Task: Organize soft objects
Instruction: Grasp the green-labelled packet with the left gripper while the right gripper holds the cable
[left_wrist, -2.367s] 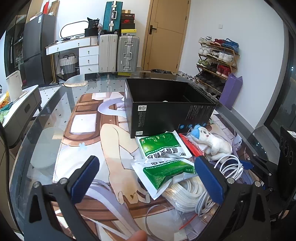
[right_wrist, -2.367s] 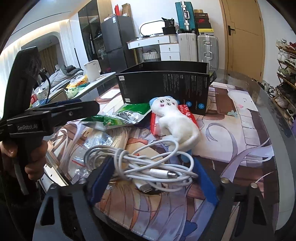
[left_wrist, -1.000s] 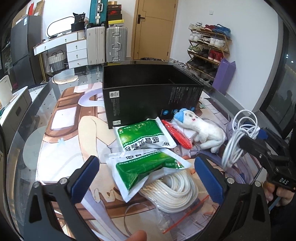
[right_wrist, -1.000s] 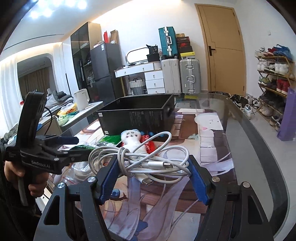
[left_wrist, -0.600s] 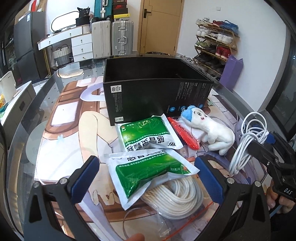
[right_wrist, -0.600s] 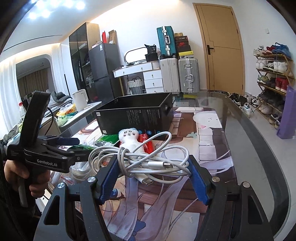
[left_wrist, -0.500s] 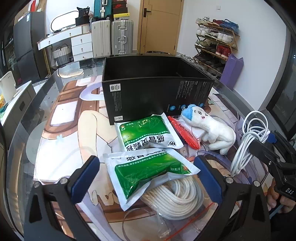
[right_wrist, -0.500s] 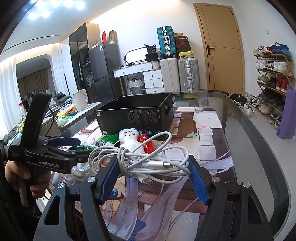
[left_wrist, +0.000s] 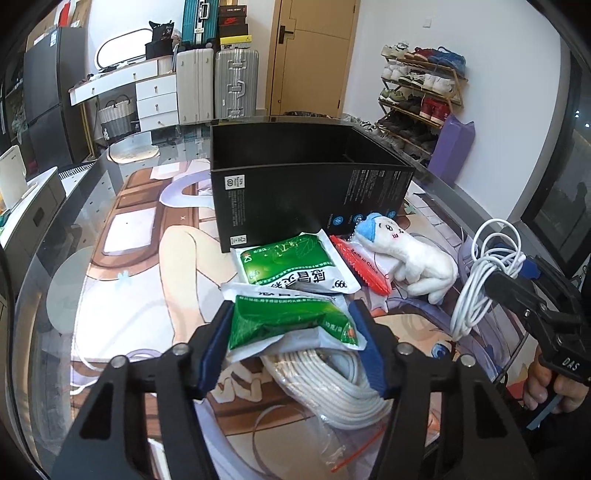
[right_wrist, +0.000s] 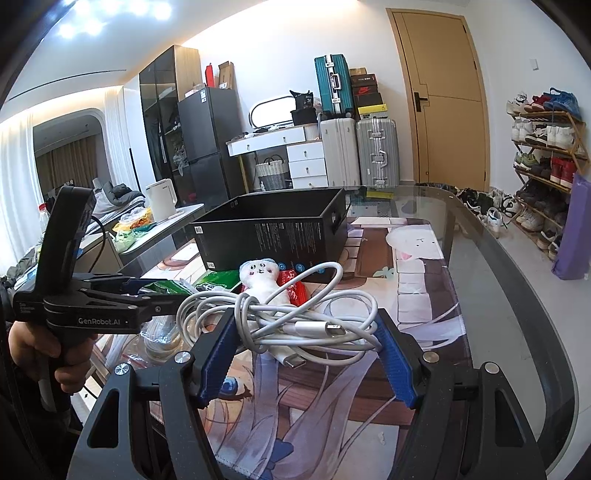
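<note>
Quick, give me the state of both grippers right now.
Left gripper: shut on the green packet.
Right gripper: shut on the white cable bundle.

Near green medicine pouch (left_wrist: 288, 325): crumpled, pinched between blue pads (left_wrist: 216, 350) of left gripper (left_wrist: 291, 345), atop bagged white rope coil (left_wrist: 332, 380). 2nd green pouch (left_wrist: 291, 266) flat just behind, beside red packet (left_wrist: 360, 264). White plush toy (left_wrist: 402, 253) lying on side, touching red packet. White charging cable bundle (right_wrist: 295, 317) looped, clamped in right gripper (right_wrist: 306, 354). Black open box (left_wrist: 306, 184) upright behind all.
</note>
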